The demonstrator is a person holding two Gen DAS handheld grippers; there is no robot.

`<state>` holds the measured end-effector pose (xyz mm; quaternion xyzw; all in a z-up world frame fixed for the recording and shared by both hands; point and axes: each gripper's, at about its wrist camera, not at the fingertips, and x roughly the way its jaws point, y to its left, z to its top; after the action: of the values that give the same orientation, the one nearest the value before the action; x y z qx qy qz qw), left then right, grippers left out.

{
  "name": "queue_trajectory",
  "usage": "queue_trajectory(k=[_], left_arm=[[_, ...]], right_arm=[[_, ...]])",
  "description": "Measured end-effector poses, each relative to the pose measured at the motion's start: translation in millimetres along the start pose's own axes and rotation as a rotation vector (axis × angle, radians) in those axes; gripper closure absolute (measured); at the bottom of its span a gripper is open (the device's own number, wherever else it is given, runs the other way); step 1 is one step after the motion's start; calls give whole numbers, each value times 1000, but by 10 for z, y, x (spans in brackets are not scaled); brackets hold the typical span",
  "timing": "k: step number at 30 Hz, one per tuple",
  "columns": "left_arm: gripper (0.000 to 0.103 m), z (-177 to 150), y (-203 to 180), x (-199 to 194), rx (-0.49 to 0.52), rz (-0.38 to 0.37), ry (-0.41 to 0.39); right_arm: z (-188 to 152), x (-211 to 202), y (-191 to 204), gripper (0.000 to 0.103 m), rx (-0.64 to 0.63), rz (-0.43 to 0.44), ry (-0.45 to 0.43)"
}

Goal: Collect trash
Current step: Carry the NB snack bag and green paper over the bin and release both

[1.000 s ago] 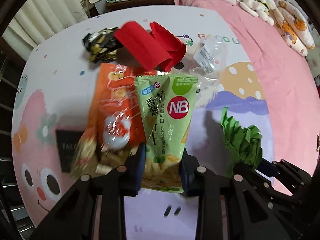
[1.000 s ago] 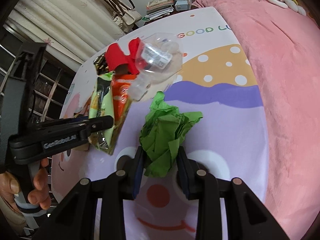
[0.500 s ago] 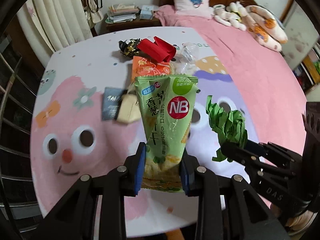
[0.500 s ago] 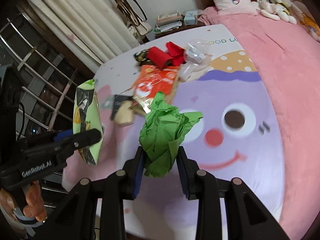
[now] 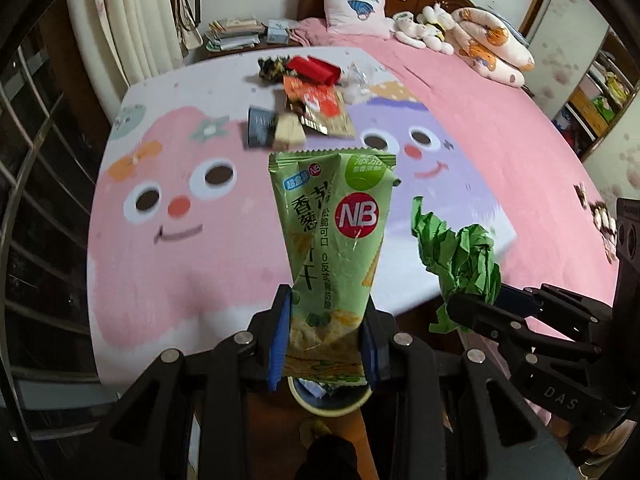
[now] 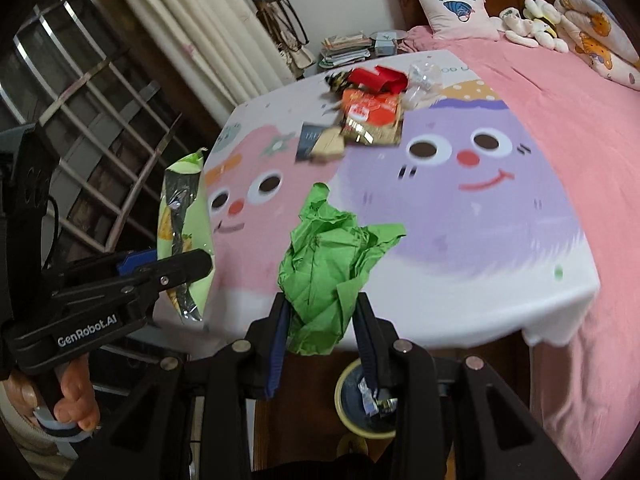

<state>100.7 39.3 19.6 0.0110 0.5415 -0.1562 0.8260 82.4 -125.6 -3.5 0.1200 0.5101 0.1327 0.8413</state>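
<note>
Left wrist view: the left hand-held gripper point(image 5: 324, 344) is clamped narrowly on the lower end of a green snack packet point(image 5: 336, 240), which stands upright at frame centre with its red "NB" badge facing the camera. At lower right, the right hand-held gripper point(image 5: 460, 312) pinches a crumpled green paper wad point(image 5: 460, 256). Below the packet, at the bottom centre, the rim of a small round trash bin point(image 5: 332, 408) shows with wrappers inside. In the right wrist view the paper wad point(image 6: 332, 264) sits squeezed between the blue-lined fingers at centre, the bin point(image 6: 360, 400) lies just below it, and the left hand-held gripper point(image 6: 188, 264) enters from the left edge, held by a hand point(image 6: 68, 396) in the lower left corner. More trash remains on the cartoon-print tabletop point(image 5: 168, 264) in the upper middle (somewhat blurred): a red folded paper point(image 5: 312, 69), an orange snack wrapper point(image 5: 320, 104) and a dark packet point(image 5: 260, 127).
</note>
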Motion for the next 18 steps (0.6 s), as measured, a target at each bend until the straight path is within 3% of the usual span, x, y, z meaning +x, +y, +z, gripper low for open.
queue_trajectory(k=[10, 18], left_arm=[[74, -706, -190, 163, 7, -42, 98], [74, -1199, -352, 817, -45, -48, 198]], right_arm=[[-747, -14, 70, 71, -3, -45, 104], [-1346, 455, -312, 71, 93, -32, 222]])
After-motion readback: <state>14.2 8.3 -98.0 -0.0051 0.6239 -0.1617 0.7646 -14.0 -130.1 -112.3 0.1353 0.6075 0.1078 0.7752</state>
